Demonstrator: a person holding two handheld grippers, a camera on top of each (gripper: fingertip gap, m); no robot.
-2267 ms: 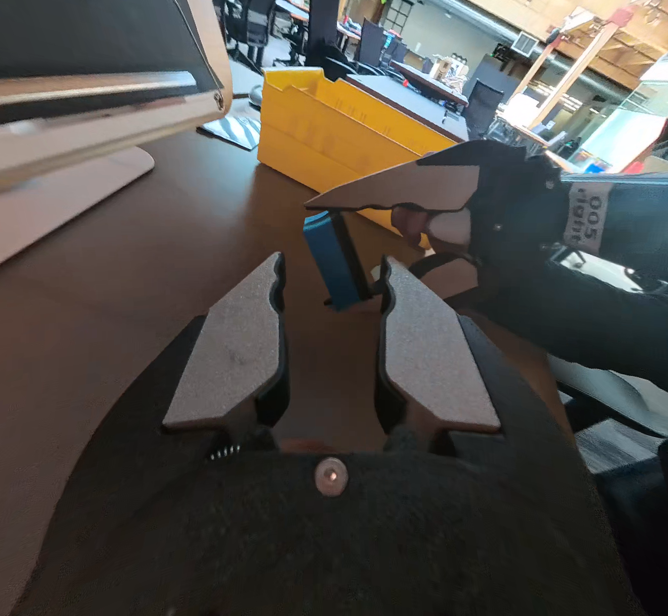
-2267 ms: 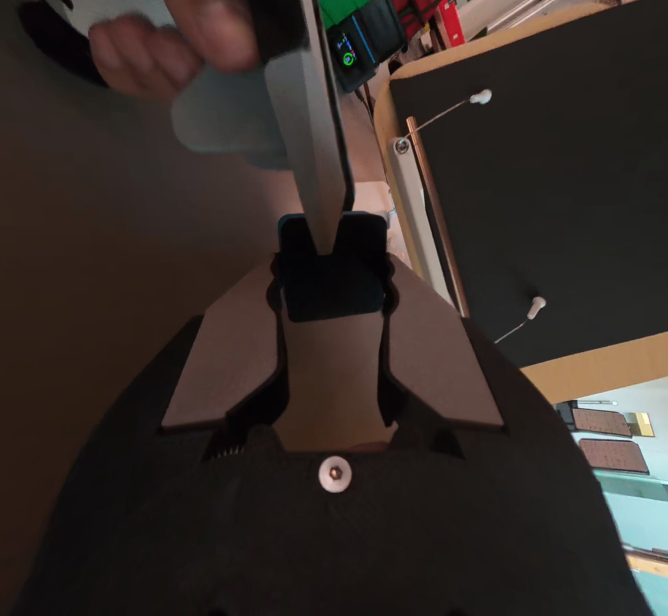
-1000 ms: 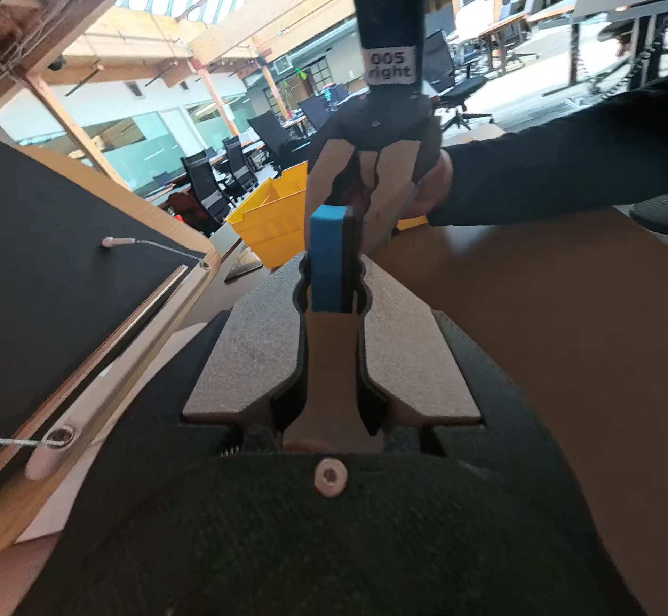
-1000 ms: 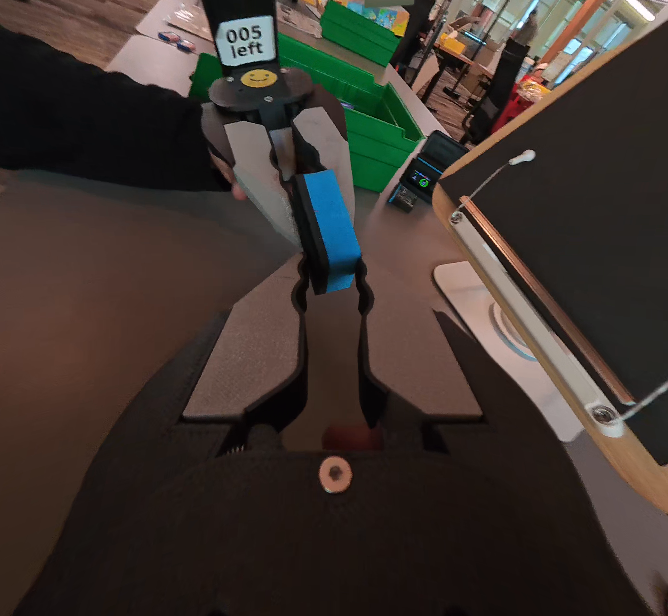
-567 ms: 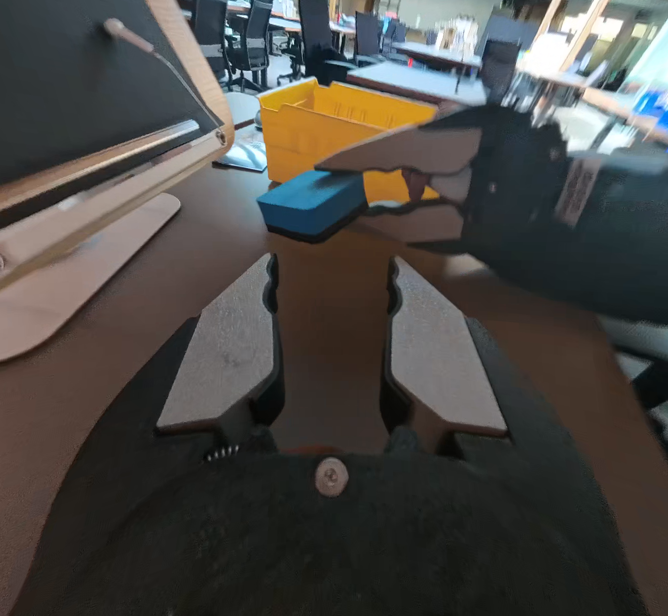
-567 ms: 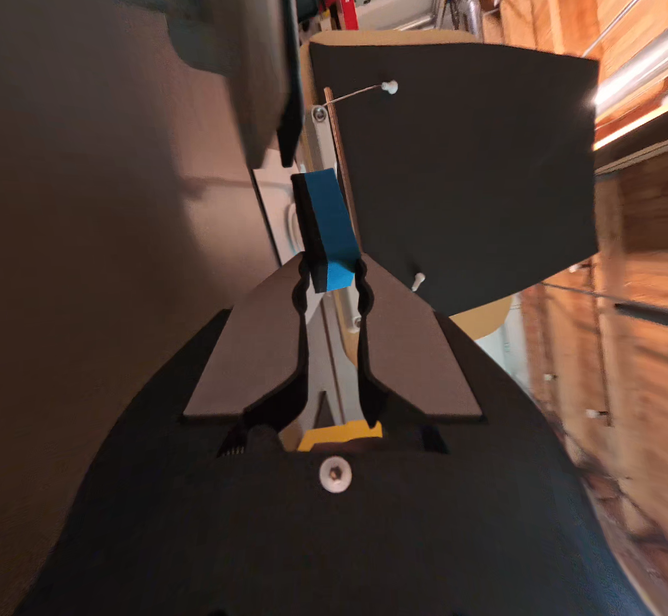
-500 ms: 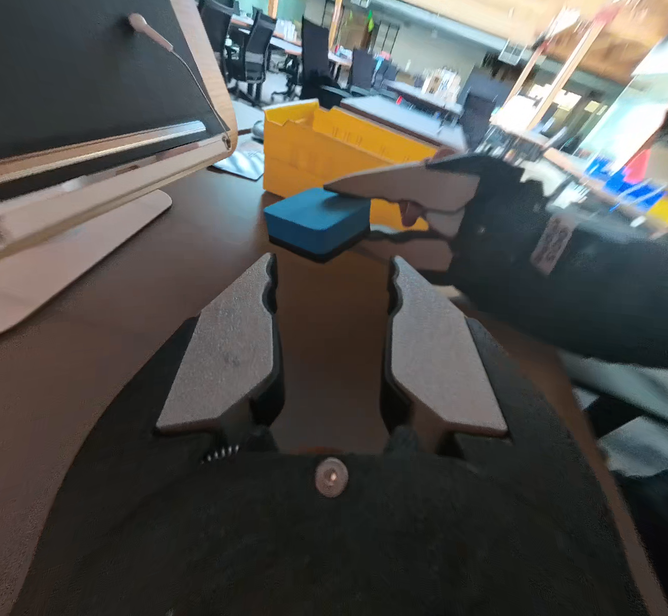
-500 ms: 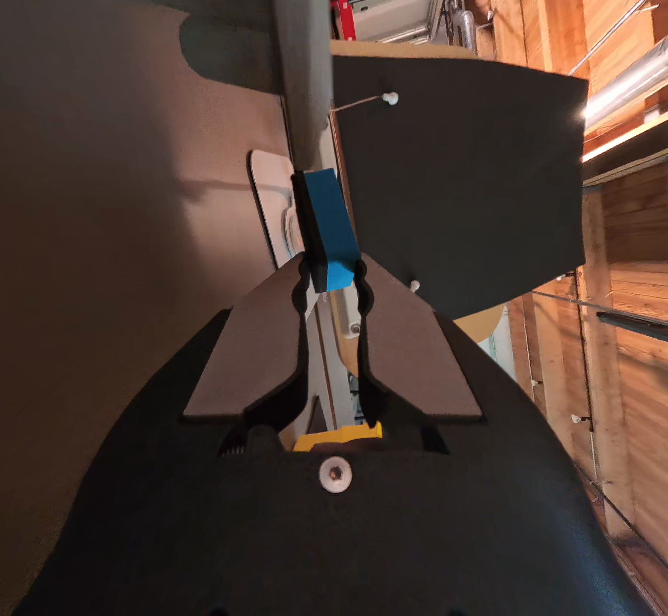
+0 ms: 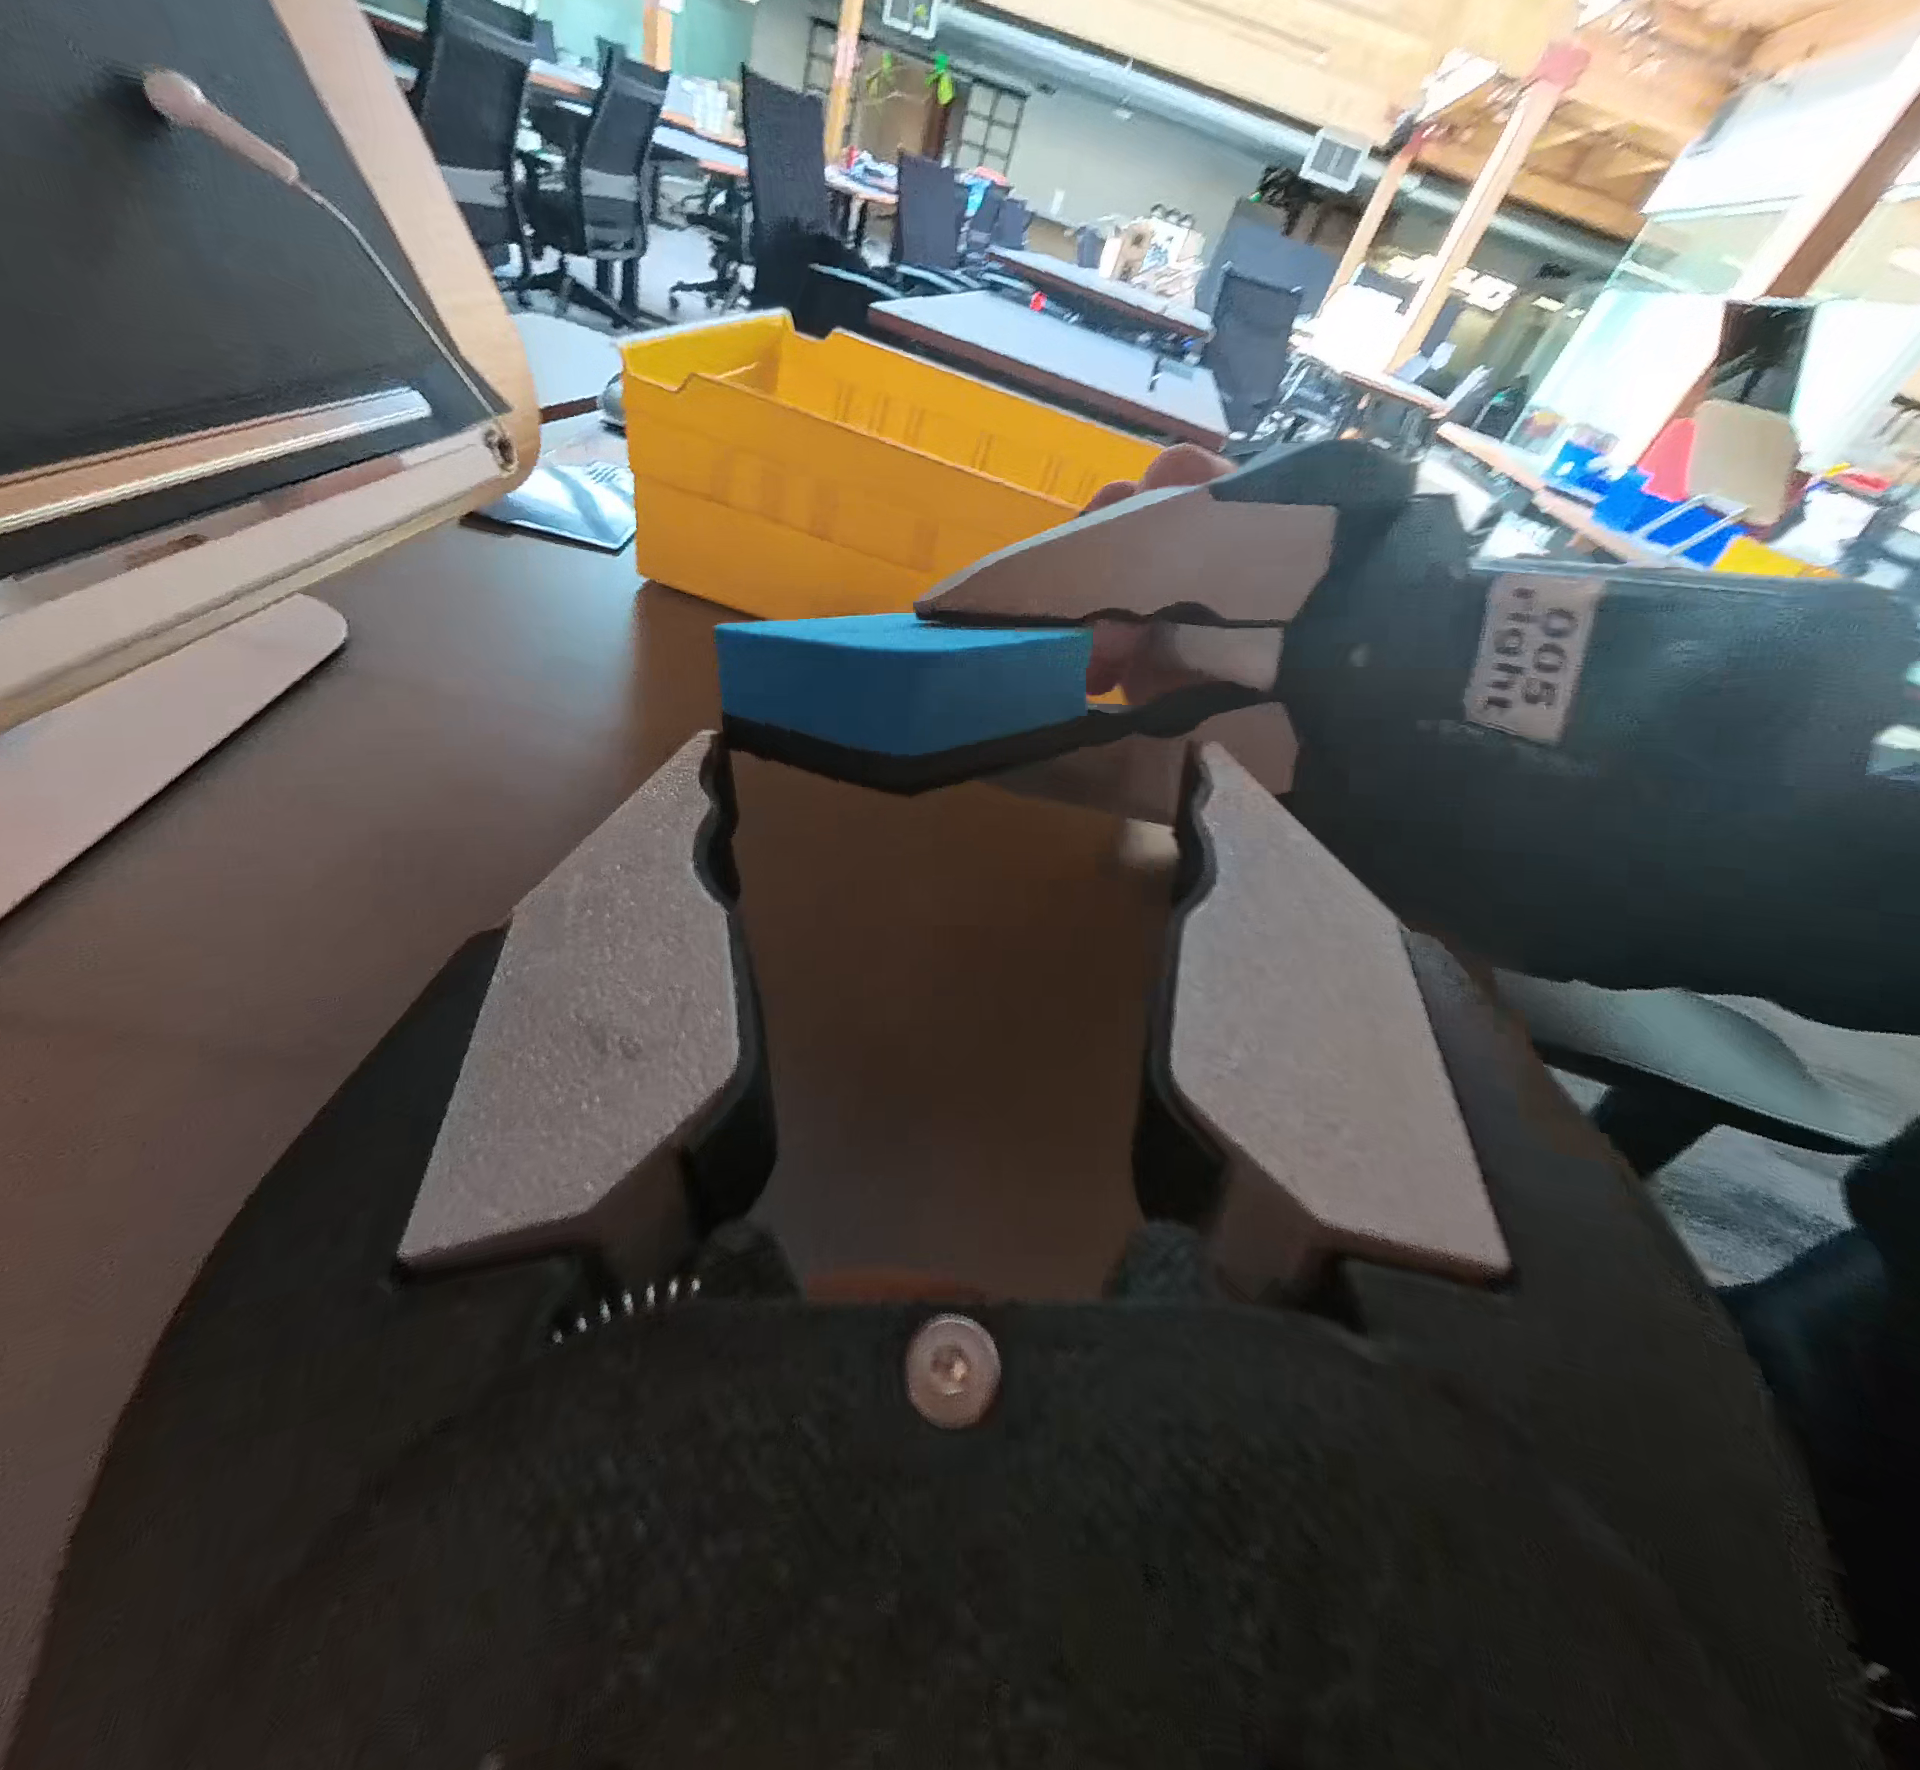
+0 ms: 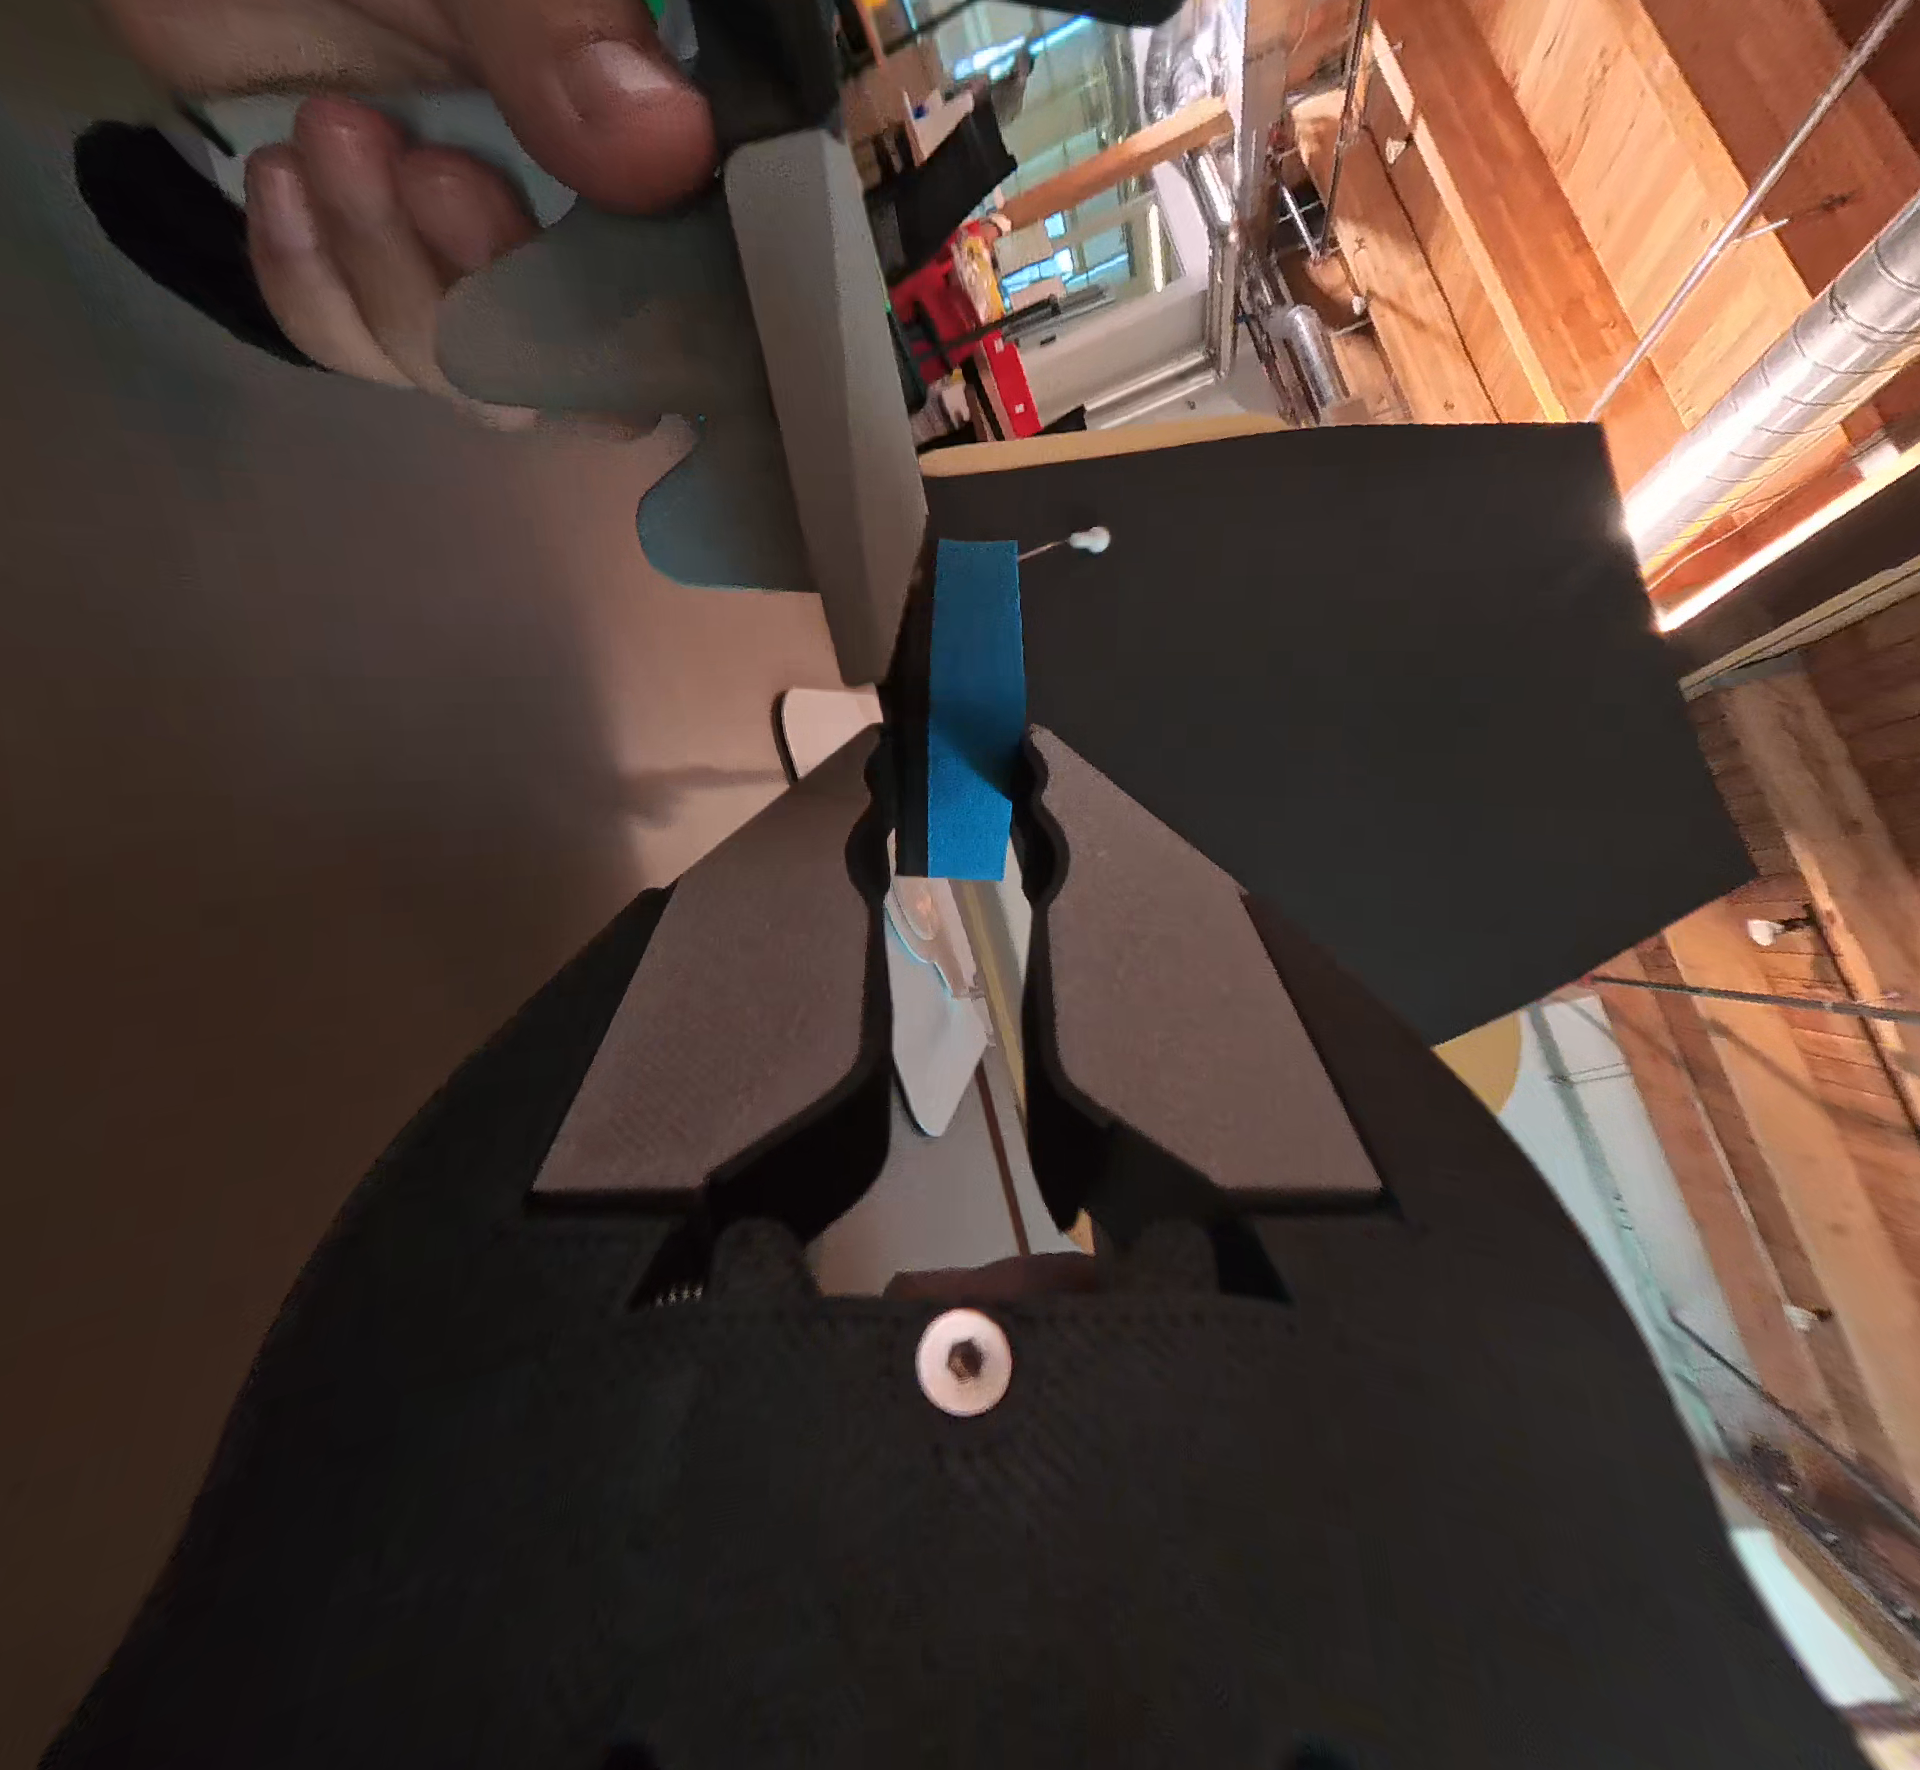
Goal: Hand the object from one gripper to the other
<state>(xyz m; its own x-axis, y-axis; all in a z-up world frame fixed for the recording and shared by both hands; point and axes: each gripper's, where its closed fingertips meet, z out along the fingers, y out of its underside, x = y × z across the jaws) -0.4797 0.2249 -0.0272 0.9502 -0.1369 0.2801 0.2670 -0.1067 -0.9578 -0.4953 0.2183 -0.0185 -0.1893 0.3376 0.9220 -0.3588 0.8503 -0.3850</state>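
The blue foam block with a black underside (image 9: 894,681) lies flat in the left wrist view. My right gripper (image 9: 925,702) comes in from the right and is shut on it, one finger above and one below. In the right wrist view my right gripper (image 10: 961,764) pinches the block (image 10: 977,640) at its near end. My left gripper (image 9: 956,785) is open and empty, its tips just below and in front of the block. Seen in the right wrist view, one left finger (image 10: 831,432) stands close beside the block's black side.
A yellow bin (image 9: 831,473) stands behind the block on the brown table (image 9: 416,837). A black panel on a white stand (image 9: 156,266) is at the left. A person's hand (image 10: 468,58) holds the left gripper. Office chairs and desks are far behind. Both grippers' tips are close together, under 4 cm apart.
One second ago both grippers were shut on the block. My left gripper has opened and let go. My right gripper has turned the block flat and still holds it.
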